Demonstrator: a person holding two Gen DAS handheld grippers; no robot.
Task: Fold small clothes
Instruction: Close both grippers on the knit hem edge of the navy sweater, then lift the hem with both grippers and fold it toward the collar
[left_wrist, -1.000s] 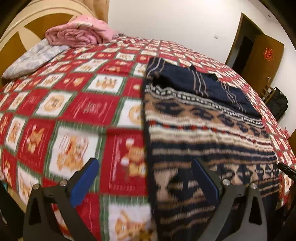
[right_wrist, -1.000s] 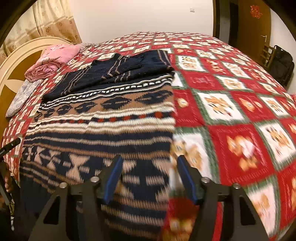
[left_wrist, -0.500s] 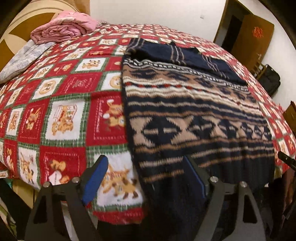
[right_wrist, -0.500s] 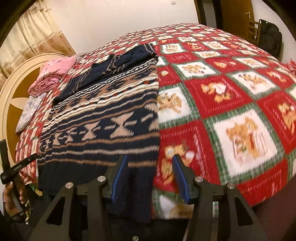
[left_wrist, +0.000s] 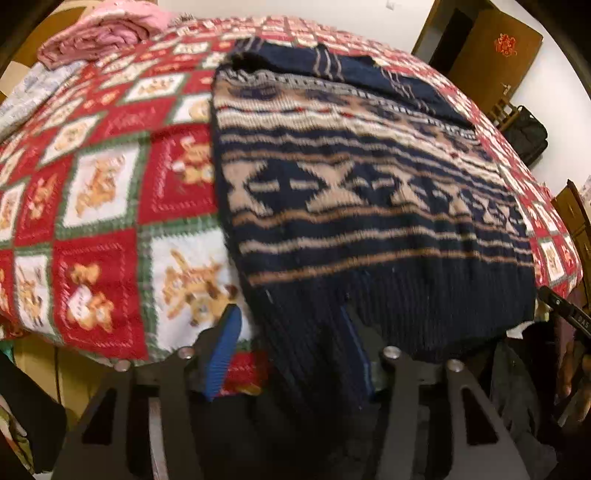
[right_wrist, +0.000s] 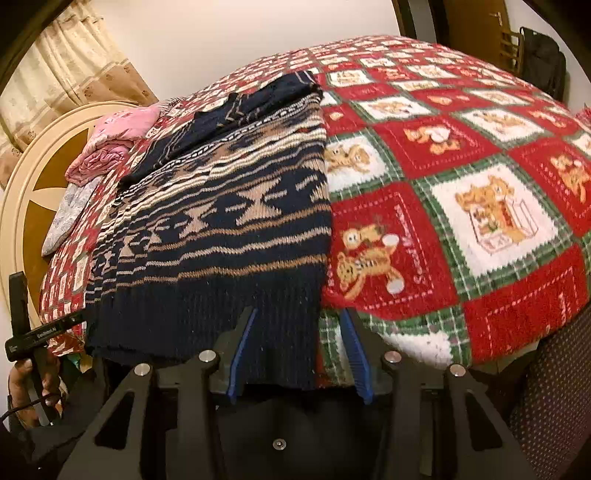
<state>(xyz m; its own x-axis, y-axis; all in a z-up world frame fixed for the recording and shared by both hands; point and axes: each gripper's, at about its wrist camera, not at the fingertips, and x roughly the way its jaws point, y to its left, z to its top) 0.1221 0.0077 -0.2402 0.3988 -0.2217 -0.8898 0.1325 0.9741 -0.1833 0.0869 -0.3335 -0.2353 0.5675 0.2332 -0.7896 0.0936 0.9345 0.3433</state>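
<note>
**Both grippers at the sweater's hem corners**

We are holding the left gripper (left_wrist: 291, 350) over the near left corner of the patterned knit sweater (left_wrist: 369, 206), which is lying flat on the red teddy-bear blanket (left_wrist: 99, 192) ahead of the tool, its dark ribbed hem hanging over the bed's near edge. The jaws have just been closing; the hem corner is sitting between them, but blur keeps us from telling whether the pads are pressing it.

We are bringing the right gripper (right_wrist: 299, 350) to the opposite hem corner. Its jaws have also been closing, and the ribbed edge is lying between the blue pads (right_wrist: 240, 347); we cannot tell if they are pinching it. Far beyond both tools, a folded pink cloth (right_wrist: 114, 140) is resting by the headboard (right_wrist: 33, 192).
</note>
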